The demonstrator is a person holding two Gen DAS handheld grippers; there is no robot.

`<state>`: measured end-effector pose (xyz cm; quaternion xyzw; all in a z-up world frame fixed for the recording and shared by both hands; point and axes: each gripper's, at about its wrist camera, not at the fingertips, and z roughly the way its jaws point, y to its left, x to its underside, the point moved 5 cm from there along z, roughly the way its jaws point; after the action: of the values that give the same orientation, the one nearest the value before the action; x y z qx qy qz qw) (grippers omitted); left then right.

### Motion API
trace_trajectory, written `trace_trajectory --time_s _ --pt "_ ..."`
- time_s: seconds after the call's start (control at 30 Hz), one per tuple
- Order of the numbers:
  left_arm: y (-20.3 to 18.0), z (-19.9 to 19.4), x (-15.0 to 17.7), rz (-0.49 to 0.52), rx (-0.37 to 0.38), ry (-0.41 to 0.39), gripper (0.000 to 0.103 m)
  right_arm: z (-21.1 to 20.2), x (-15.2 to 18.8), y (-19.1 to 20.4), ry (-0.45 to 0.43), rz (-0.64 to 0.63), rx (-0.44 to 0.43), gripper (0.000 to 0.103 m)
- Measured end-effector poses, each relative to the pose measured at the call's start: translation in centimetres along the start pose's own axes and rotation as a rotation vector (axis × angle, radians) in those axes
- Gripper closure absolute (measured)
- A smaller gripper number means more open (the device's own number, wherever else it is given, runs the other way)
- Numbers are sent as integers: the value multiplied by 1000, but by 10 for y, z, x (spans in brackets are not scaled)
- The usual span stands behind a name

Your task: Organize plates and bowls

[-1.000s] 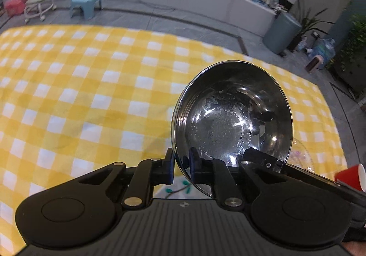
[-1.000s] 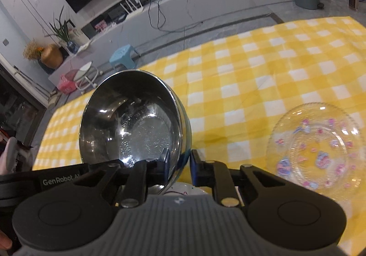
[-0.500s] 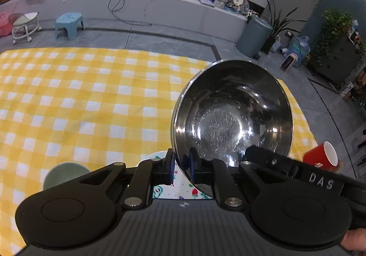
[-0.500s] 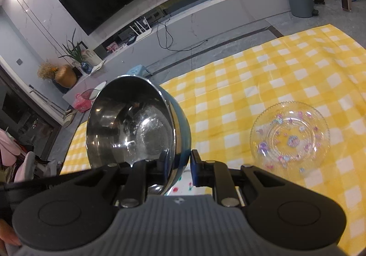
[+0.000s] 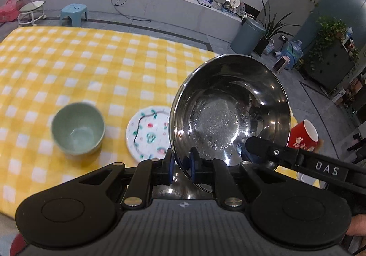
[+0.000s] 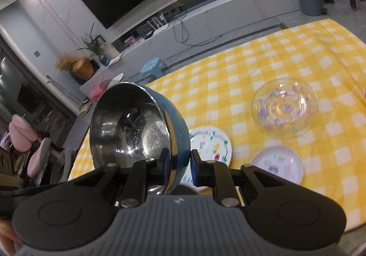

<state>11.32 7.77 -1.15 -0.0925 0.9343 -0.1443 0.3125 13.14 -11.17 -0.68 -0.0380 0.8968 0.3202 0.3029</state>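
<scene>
From the left wrist, the left tool [image 5: 181,163] pinches the near rim of the steel bowl [image 5: 228,116], one blue pad outside the wall and one inside, while the right tool [image 5: 248,149] reaches in from the right and appears to clamp the same rim further round; the bowl hangs tilted above the yellow checked table [image 5: 68,68], its mouth turned toward the camera. Below it on the cloth lie a white painted plate [image 5: 148,132], a green bowl [image 5: 77,129] just beside that, and a red cup [image 5: 303,136] near the table's edge. From the right wrist, the right tool [image 6: 179,165] is closed over the rim, a pad on the polished inside and a pad on the blue outer skin, and the bowl [image 6: 137,128] stands nearly on edge. On the cloth beyond sit the painted plate [image 6: 215,148], a pale pink plate [image 6: 276,164] and a clear glass dish [image 6: 284,106]. The steel looks stiff, light and slick, so a thin-rim pinch could likely slide or pivot; two grips on opposite stretches of rim suit it. The glass dish looks the fragile one, best taken by its rim and set down gently.
</scene>
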Motion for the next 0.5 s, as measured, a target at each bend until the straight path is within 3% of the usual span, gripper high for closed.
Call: trace_trajectory --time_s 0.5 --pt "27 -15 40 -38 -15 33 90 2 48 8 89 -18 -77 84"
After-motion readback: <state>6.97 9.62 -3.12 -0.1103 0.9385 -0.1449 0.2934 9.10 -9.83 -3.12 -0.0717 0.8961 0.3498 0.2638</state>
